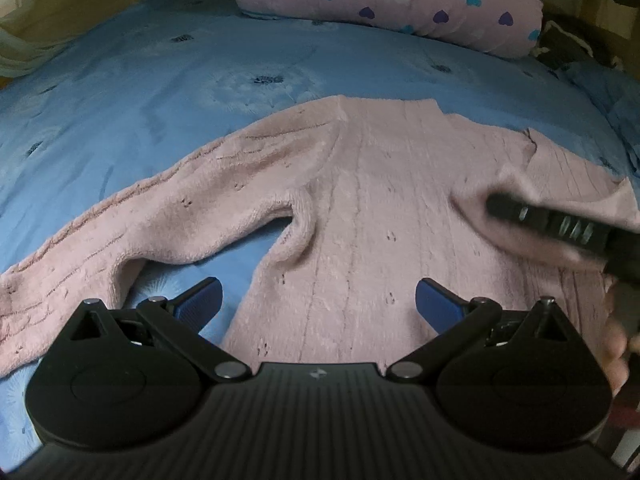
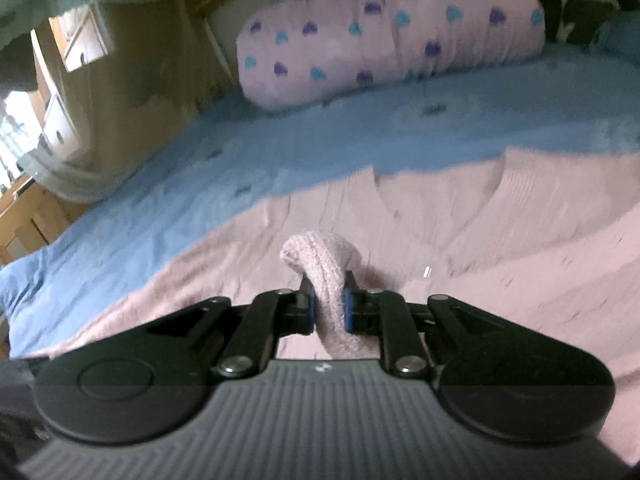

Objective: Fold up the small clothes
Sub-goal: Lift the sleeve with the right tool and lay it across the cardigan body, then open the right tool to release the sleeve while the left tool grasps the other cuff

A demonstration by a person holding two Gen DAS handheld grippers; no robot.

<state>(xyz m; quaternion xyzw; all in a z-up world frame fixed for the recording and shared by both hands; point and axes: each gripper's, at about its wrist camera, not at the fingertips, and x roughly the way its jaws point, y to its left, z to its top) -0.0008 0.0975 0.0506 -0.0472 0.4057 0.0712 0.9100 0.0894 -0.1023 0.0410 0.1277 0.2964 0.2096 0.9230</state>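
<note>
Pink sweater [image 1: 352, 200] is spread flat on blue bedsheet [image 1: 160, 80], one sleeve stretched out sideways. Left gripper [image 1: 318, 304] is held wide open above the hem, nothing gripped. Right gripper [image 2: 328, 306] is clamped on a sleeve cuff [image 2: 324, 256], lifted over the body. Heart-print pillow [image 1: 392, 0] is seen behind.

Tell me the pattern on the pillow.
Pink pillow with blue, teal and purple hearts, clearest in the left wrist view.

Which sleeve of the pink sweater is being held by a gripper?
The sweater's right-hand sleeve: the right gripper is shut on it. The other sleeve lies flat on the bed, untouched.
</note>
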